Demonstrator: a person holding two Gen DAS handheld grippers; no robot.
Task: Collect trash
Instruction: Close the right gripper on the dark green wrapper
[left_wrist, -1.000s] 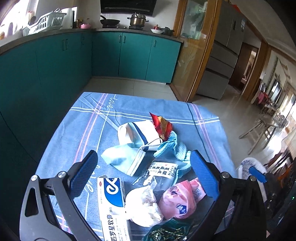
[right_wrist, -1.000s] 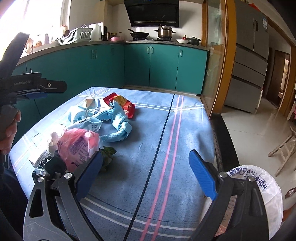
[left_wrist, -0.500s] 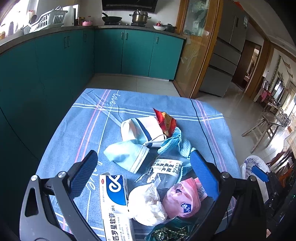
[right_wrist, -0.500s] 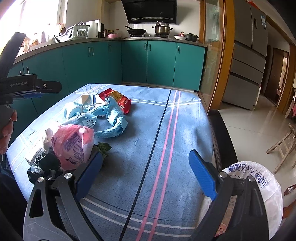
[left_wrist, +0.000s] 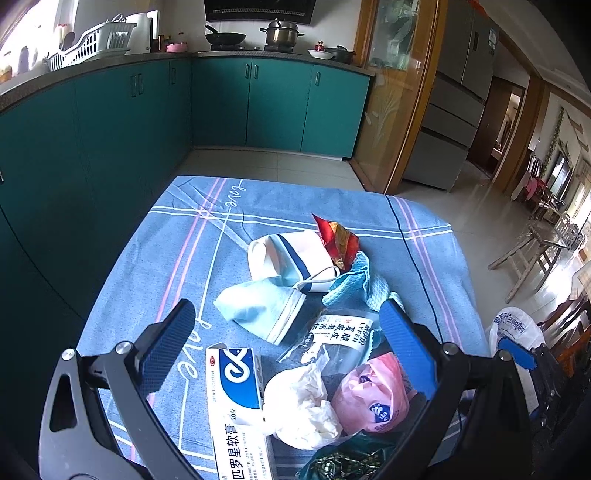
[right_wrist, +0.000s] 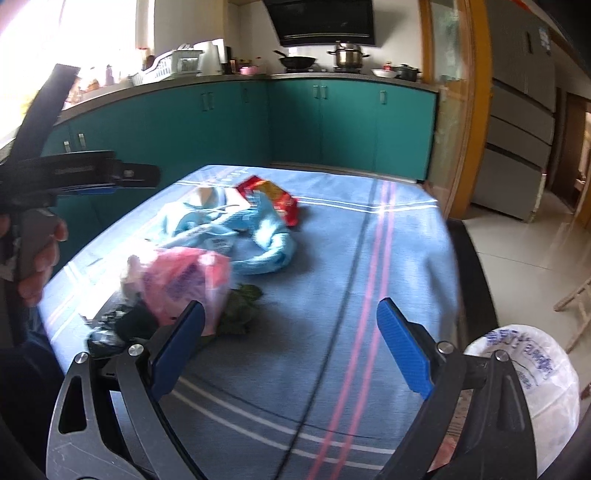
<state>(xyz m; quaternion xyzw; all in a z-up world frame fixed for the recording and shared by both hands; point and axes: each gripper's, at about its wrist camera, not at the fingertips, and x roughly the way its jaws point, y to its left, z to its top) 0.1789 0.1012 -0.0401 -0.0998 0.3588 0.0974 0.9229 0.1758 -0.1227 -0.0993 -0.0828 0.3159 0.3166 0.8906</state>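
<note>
Trash lies heaped on the blue striped cloth that covers my desk. My left fingers are spread wide and grasp nothing; they hang over the near end of the heap. Between them I see a white and blue box with printed lettering, and just right of it a crumpled white tissue. A pink plastic bag touches the tissue on its right side. Under these, at the bottom edge, sits a dark green wrapper. Farther out lies a clear packet with a white label, then a pale blue face mask, a white pouch with a navy stripe, a light blue rag and a red and gold snack wrapper at the far end of the heap.

My right fingers are released too, wide apart and holding nothing, over the bare part of the cloth to the right of the heap. In that blurred view the pink bag sits just beyond my left-hand pad, with some green leaves beside it. A white sack with blue print stands off the desk's right edge, low at my right. My left hand shows at the edge of the right view, wrapped around its grip
</note>
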